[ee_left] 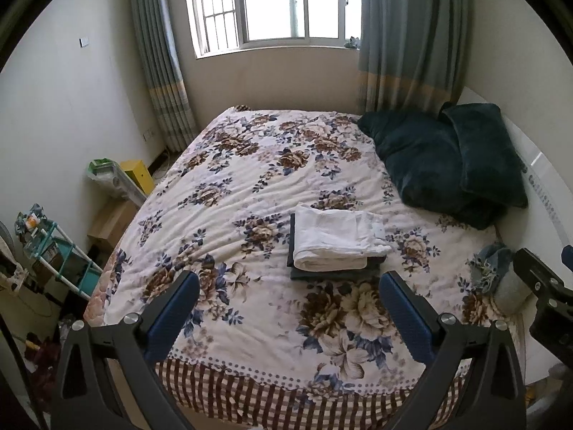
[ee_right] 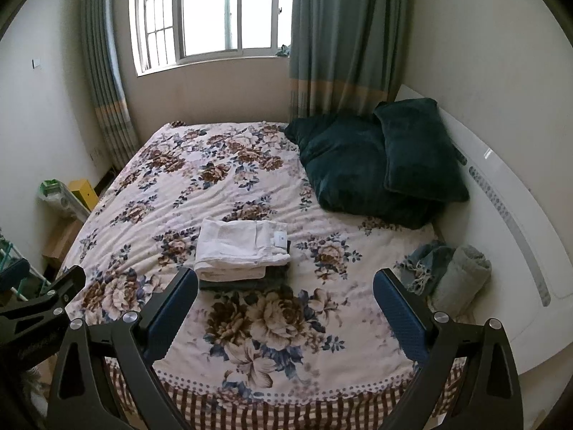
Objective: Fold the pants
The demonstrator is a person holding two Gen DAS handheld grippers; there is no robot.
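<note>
My left claw (ee_left: 289,295) and right claw (ee_right: 285,292) gape empty above the bed (ee_left: 250,186); careless grabbing could topple the folded pants (ee_left: 336,242).

Each gripper, left gripper (ee_left: 289,313) and right gripper (ee_right: 284,310) alike, is a matte black frame of triangular cut-out arms at 7 and 5 o'clock, with round silver screws at the pivots, carrying two flat fingers (ee_left: 172,317) faced with dimpled dark-blue pads (ee_right: 401,317).

White pants (ee_left: 336,240) matt woven cloth; pillows (ee_left: 447,168) plush; headboard (ee_right: 508,222) glossy.
</note>
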